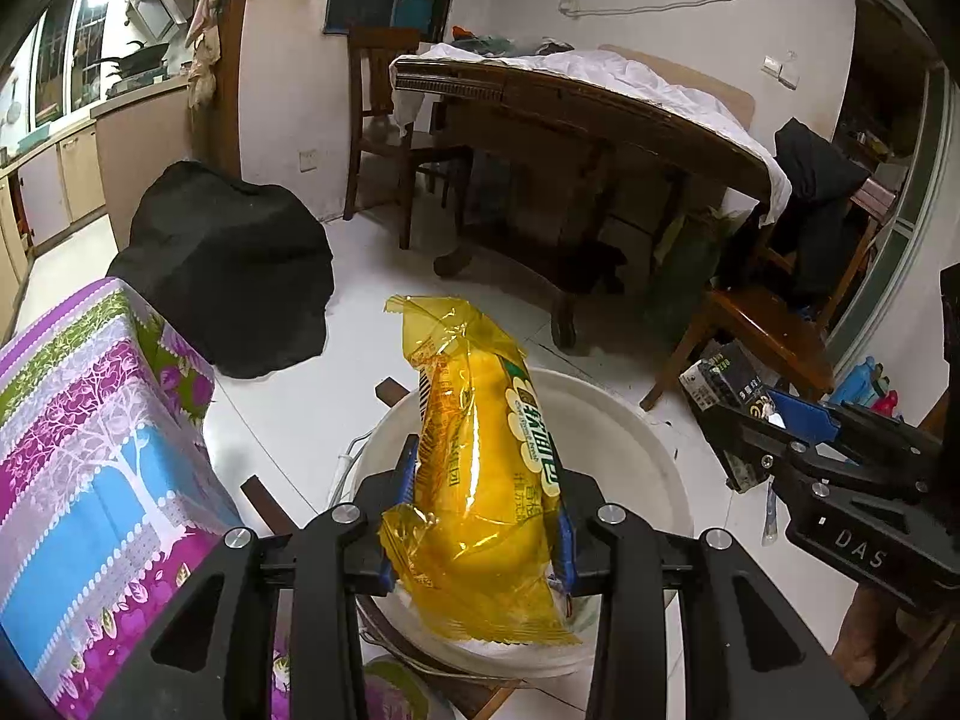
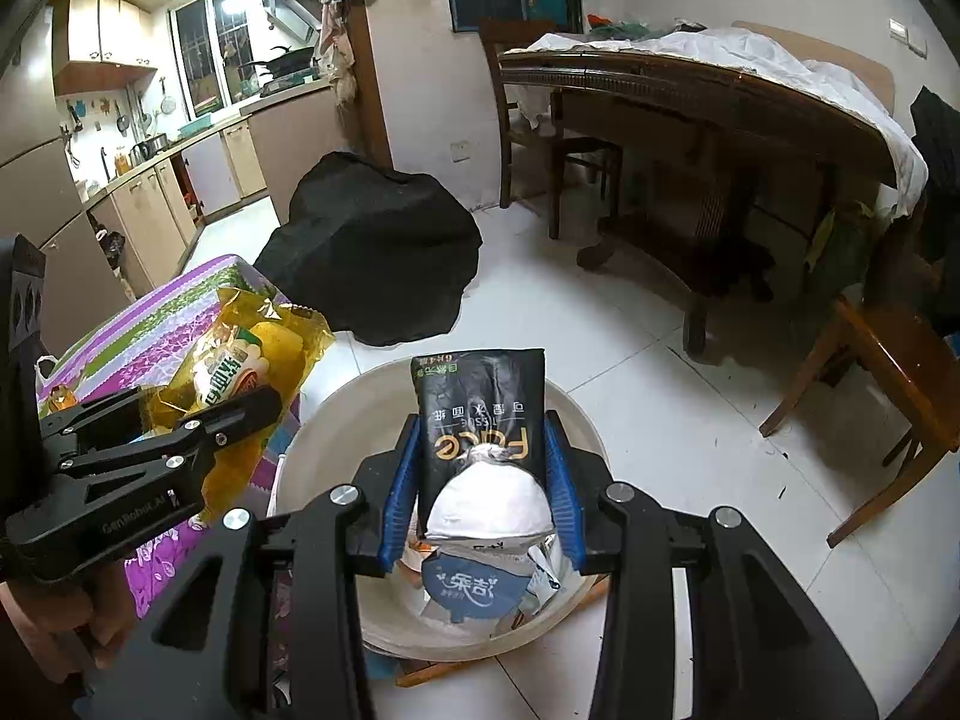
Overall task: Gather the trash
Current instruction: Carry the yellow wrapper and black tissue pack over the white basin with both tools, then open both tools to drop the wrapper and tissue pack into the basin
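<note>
Both grippers (image 1: 480, 516) (image 2: 483, 492) were black angular frames with silver screws and blue finger pads (image 2: 401, 492), one lettered "DAS", one "GenRobot.AI", bare skin behind.

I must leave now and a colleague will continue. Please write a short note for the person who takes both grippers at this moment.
Left gripper: shut on the yellow bread wrapper, held above the white bin.
Right gripper: shut on the black tissue pack, also above the bin.
Done: some trash, including a blue-labelled packet, already lies inside the bin.
Left: release both items into the bin. Whether more trash remains on the floral cloth cannot be seen.
</note>
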`<state>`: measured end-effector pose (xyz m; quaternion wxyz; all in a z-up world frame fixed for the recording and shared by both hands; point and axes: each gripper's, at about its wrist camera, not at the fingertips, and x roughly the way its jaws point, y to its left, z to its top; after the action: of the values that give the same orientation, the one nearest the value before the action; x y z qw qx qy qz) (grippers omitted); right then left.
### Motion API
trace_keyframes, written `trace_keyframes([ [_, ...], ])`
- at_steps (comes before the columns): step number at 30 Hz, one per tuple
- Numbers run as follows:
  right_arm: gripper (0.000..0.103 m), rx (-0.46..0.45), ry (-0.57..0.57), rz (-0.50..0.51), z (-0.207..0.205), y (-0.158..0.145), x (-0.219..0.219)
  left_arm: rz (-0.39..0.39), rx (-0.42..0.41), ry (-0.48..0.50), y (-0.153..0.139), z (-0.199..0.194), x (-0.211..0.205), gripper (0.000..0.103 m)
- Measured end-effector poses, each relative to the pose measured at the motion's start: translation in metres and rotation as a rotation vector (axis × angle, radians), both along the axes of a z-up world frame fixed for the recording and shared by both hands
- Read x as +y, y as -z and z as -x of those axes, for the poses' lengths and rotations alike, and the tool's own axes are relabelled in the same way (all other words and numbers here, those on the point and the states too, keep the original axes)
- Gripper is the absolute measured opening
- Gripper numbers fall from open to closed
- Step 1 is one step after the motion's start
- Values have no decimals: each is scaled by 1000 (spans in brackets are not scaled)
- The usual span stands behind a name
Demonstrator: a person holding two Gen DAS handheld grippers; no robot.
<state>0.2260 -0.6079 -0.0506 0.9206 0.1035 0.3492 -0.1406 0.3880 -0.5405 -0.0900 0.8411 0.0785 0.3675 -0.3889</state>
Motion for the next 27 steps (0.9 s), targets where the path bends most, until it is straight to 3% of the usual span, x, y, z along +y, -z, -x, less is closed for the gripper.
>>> trace_keyframes([
  [9,40,0,0,-3,-1,2,0,-6,6,0,3,-2,0,38],
  [16,45,-9,12,-20,1,7,-6,-20,3,-3,9,-4,-4,48],
  [27,45,-13,14,-26,3,8,-6,-23,0,-4,11,-3,-2,51],
])
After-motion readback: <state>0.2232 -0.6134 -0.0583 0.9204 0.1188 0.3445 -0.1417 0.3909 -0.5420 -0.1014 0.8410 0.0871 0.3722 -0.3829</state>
